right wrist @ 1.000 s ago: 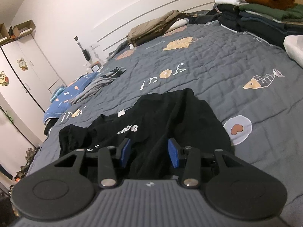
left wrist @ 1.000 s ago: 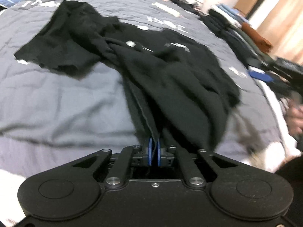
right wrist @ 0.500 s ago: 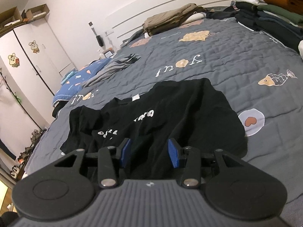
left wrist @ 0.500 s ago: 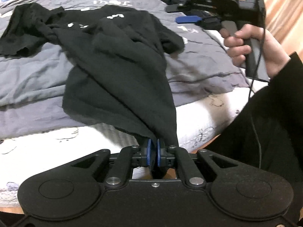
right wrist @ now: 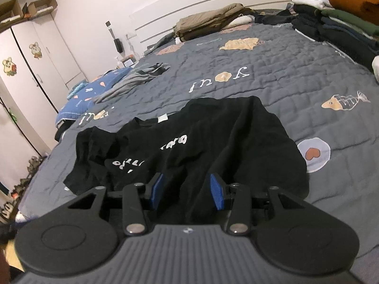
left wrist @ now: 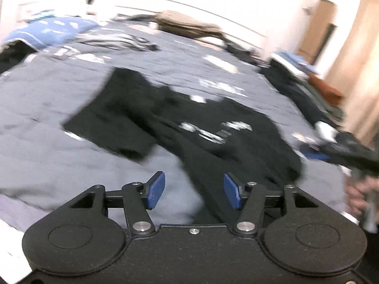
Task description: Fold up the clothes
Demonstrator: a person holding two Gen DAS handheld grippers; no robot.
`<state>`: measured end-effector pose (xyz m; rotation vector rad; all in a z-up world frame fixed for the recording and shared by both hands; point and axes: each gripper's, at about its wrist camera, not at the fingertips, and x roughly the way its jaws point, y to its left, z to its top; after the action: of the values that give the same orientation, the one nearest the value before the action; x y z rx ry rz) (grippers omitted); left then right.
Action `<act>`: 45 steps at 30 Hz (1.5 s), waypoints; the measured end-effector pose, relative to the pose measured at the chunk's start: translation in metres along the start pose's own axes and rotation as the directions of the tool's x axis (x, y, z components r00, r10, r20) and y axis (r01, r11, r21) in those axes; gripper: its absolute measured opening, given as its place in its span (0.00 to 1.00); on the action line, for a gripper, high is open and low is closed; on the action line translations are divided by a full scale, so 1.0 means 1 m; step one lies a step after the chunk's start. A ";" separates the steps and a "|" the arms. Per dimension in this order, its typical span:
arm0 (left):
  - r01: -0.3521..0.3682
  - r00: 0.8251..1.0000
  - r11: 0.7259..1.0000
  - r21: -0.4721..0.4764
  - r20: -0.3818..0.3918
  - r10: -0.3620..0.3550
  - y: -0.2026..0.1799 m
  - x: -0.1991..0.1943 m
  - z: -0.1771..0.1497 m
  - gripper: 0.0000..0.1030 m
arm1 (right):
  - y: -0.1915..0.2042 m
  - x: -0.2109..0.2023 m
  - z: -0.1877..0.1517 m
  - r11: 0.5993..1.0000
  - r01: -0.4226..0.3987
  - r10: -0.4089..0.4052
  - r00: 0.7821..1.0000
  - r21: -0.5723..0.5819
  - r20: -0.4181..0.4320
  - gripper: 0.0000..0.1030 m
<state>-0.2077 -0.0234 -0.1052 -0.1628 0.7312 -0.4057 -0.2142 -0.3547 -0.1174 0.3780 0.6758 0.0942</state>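
Observation:
A black T-shirt (right wrist: pixel 213 142) with white lettering lies crumpled on the grey quilt (right wrist: pixel 284 75), collar toward the far side. In the blurred left wrist view the T-shirt (left wrist: pixel 213 137) stretches from the middle down to my left gripper (left wrist: pixel 194 193). The jaws of that gripper are opening. The hem lies loose between them near the right pad, and neither pad presses on it. My right gripper (right wrist: pixel 187 191) hovers open just over the shirt's near edge, with cloth below it but not pinched.
Stacks of folded clothes (right wrist: pixel 343 23) line the bed's right side. Tan garments (right wrist: pixel 213 21) lie by the headboard, with a grey garment (right wrist: pixel 135 78) and a blue pillow (right wrist: pixel 83 99) at the left. A wardrobe (right wrist: pixel 28 66) stands beyond. A person's hand (left wrist: pixel 360 194) shows at the right edge.
My left gripper was shut on the shirt's hem and pulled it off the bed's edge; now its jaws stand apart and the cloth is released. The right gripper has barely shifted.

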 end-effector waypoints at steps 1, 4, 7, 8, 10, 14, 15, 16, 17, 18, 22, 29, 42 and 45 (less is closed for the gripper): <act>-0.030 0.999 0.999 0.012 0.011 0.030 0.007 0.006 0.006 0.53 | 0.001 0.002 0.001 1.000 0.006 -0.006 1.000 -0.007 0.000 0.41; -0.081 0.997 0.997 0.021 0.016 0.080 0.023 0.023 0.028 0.54 | 0.002 0.009 0.006 1.000 0.020 -0.020 1.000 -0.022 -0.006 0.41; -0.107 0.994 0.994 0.029 0.021 0.107 0.033 0.037 0.046 0.58 | 0.002 0.021 0.015 0.998 0.042 -0.043 0.999 -0.042 -0.011 0.41; -0.119 0.993 0.992 0.038 0.022 0.118 0.034 0.042 0.051 0.58 | 0.001 0.024 0.018 0.998 0.046 -0.046 0.999 -0.038 -0.012 0.41; -0.136 0.991 0.988 0.068 0.026 0.135 0.034 0.056 0.062 0.58 | -0.002 0.032 0.025 0.998 0.053 -0.053 0.998 -0.031 -0.015 0.41; -0.130 0.991 0.975 0.182 0.032 0.126 0.025 0.080 0.086 0.58 | -0.009 0.052 0.049 0.999 0.047 -0.047 0.999 0.013 0.004 0.41; -0.123 0.992 0.968 0.220 0.040 0.117 0.021 0.086 0.095 0.58 | -0.010 0.058 0.056 0.999 0.045 -0.045 0.999 0.024 0.012 0.42; -0.123 0.992 0.959 0.256 0.044 0.116 0.017 0.093 0.104 0.58 | -0.011 0.064 0.063 0.999 0.042 -0.043 0.999 0.034 0.019 0.41; -0.121 0.993 0.950 0.288 0.038 0.115 0.013 0.101 0.111 0.59 | -0.013 0.070 0.070 0.998 0.039 -0.040 0.999 0.045 0.026 0.41; -0.118 0.993 0.940 0.320 0.031 0.114 0.008 0.110 0.119 0.59 | -0.016 0.077 0.077 0.998 0.033 -0.035 0.999 0.061 0.030 0.41; -0.095 0.995 0.905 0.415 -0.001 0.104 -0.001 0.151 0.144 0.59 | -0.029 0.090 0.086 0.993 -0.019 0.013 0.999 0.120 0.050 0.42; -0.032 0.990 0.876 0.481 -0.106 0.094 -0.001 0.227 0.161 0.59 | -0.029 0.091 0.090 0.991 -0.111 0.112 0.994 0.078 -0.001 0.42; 0.078 0.940 0.810 0.581 -0.314 0.135 0.014 0.323 0.163 0.52 | -0.022 0.096 0.093 0.989 -0.149 0.149 0.988 0.025 -0.036 0.42; 0.129 0.934 0.803 0.582 -0.343 0.099 0.015 0.325 0.165 0.26 | -0.024 0.098 0.093 0.989 -0.141 0.143 0.989 0.033 -0.039 0.42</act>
<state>0.1267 -0.1435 -0.1886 0.5238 0.9269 -0.6764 -0.0804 -0.3857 -0.1185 0.4542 0.6916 0.2280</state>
